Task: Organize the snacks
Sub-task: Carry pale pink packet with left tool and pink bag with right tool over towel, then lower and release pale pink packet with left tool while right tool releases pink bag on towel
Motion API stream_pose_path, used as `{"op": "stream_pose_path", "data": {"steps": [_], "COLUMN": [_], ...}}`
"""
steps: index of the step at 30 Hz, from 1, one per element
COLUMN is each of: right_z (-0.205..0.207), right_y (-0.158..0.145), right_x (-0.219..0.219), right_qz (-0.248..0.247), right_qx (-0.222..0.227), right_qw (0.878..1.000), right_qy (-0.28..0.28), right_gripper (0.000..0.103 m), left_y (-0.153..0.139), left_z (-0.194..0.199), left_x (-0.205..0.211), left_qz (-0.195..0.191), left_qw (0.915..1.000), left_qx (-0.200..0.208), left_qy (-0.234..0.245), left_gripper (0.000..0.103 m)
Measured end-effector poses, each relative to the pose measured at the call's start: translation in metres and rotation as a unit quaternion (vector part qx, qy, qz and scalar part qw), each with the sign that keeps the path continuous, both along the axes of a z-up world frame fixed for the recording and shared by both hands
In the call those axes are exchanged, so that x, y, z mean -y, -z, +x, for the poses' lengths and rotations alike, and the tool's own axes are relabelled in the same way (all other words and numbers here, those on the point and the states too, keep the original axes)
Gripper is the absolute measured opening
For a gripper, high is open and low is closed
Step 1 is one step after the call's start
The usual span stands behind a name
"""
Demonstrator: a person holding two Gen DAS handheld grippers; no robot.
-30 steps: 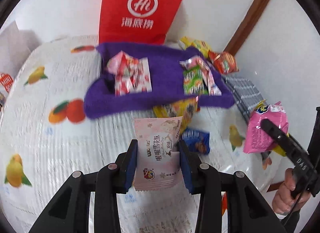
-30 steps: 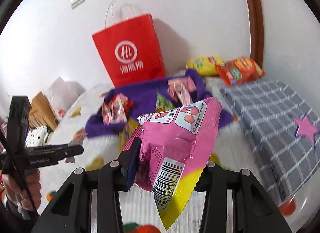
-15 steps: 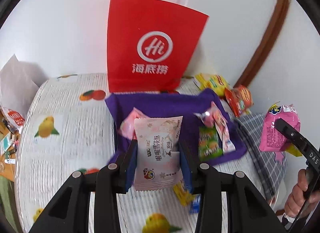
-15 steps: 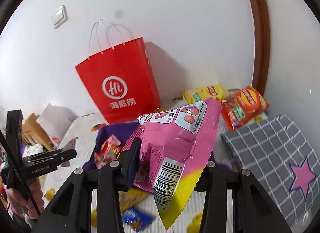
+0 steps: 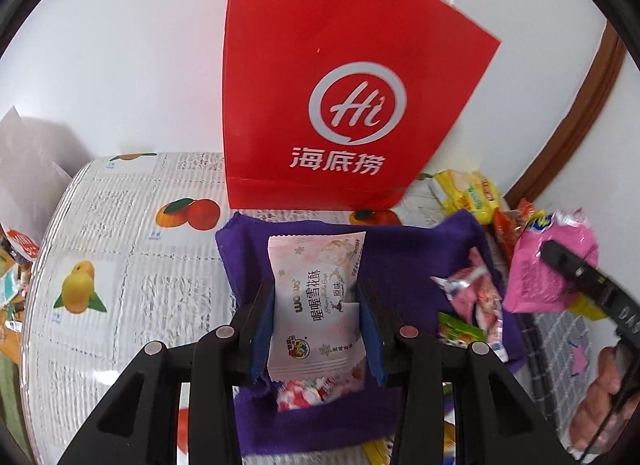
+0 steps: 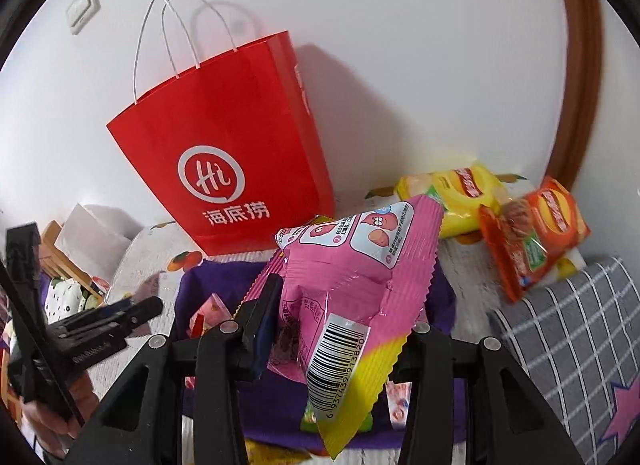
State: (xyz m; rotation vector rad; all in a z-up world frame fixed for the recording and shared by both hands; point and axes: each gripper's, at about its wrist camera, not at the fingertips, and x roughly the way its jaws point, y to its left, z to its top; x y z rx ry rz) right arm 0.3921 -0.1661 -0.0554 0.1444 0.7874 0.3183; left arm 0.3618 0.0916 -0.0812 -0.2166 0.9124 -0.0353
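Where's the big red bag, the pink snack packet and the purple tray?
red bag [image 5: 344, 77], left wrist view, on its front above the logo.
pink snack packet [image 6: 352, 277], right wrist view, on its middle.
purple tray [image 5: 400, 249], left wrist view, on bare inner floor.

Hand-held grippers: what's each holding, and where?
Left hand-held gripper: pale pink snack packet, by its lower side edges. Right hand-held gripper: pink snack bag, near its bottom.

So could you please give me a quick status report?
Left gripper shut on pale snack packet. Right gripper shut on pink snack bag. Both above purple tray. Nothing blocking.
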Motion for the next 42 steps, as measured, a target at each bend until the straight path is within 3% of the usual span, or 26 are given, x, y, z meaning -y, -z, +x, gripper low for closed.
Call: {"op": "stream_pose_path", "data": {"steps": [8, 12, 22, 42], "right_z": [0.029, 0.043, 0.056, 0.061], "right_y": [0.007, 0.025, 0.064, 0.086], "right_x": [-0.026, -0.033, -0.041, -0.052], "right_qz": [-0.023, -0.011, -0.036, -0.100], "right_qx": [-0.029, -0.051, -0.120, -0.148], "right_qw": [0.998, 0.997, 0.989, 0.979], "right_qy": [-0.045, -0.052, -0.084, -0.097], "right_gripper": [0.043, 0.043, 0.043, 0.044], "left_y": [0.019, 0.022, 0.029, 0.039], "left_z": [0.016, 0.017, 0.019, 0.021], "left_x": [-0.004, -0.010, -0.003, 0.014], "left_qz": [0.005, -0.001, -0.007, -0.006], "left_qw": [0.9997, 0.9996, 0.9991, 0.9980], "left_qx": [-0.023, -0.029, -0.041, -0.057], "left_qy": [0.001, -0.005, 0.005, 0.028], "left_gripper": [0.037, 0.037, 0.037, 0.038]}}
